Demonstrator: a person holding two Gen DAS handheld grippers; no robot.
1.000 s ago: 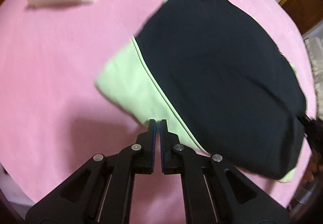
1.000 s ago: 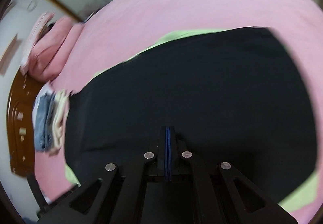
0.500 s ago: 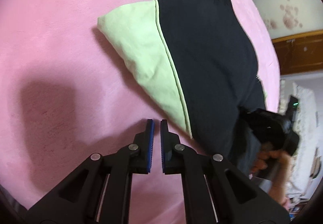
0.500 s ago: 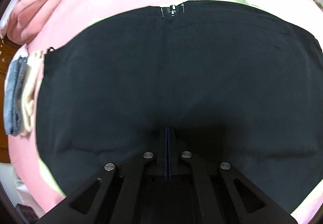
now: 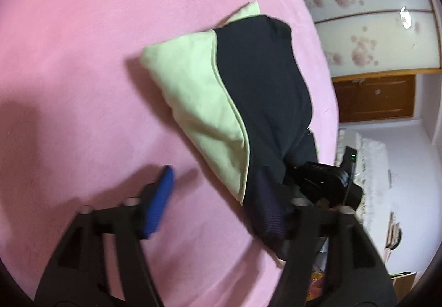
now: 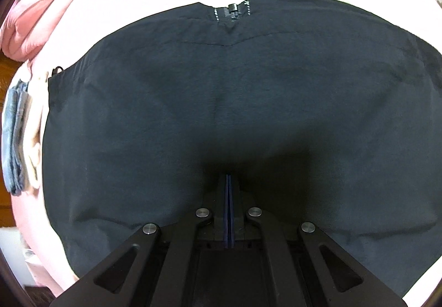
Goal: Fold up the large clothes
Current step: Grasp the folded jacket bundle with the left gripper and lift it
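A black and light-green jacket (image 5: 262, 80) lies folded on the pink bed (image 5: 83, 58). My left gripper (image 5: 214, 204) hovers at its near corner with its jaws opening. The green-and-black corner lies between the fingers, and the blue pads (image 5: 160, 196) do not press on it. The right gripper (image 5: 323, 180) sits at the jacket's black lower edge, with a hand behind it. In the right wrist view black jacket cloth (image 6: 234, 86) fills the frame, with the zipper end (image 6: 233, 10) at the far edge. The right gripper (image 6: 228, 177) is shut, with the cloth bunched at its tips.
A stack of folded clothes (image 6: 19, 135), blue on cream, lies on the bed left of the jacket. Pink bedding (image 6: 47, 3) is piled at the far left. Floral sliding doors (image 5: 367, 30) and a brown wooden panel stand beyond the bed's edge.
The left jaws went from shut to wide open. The left gripper rolled and moved down to the jacket's near corner. The right gripper stayed shut over the black cloth.
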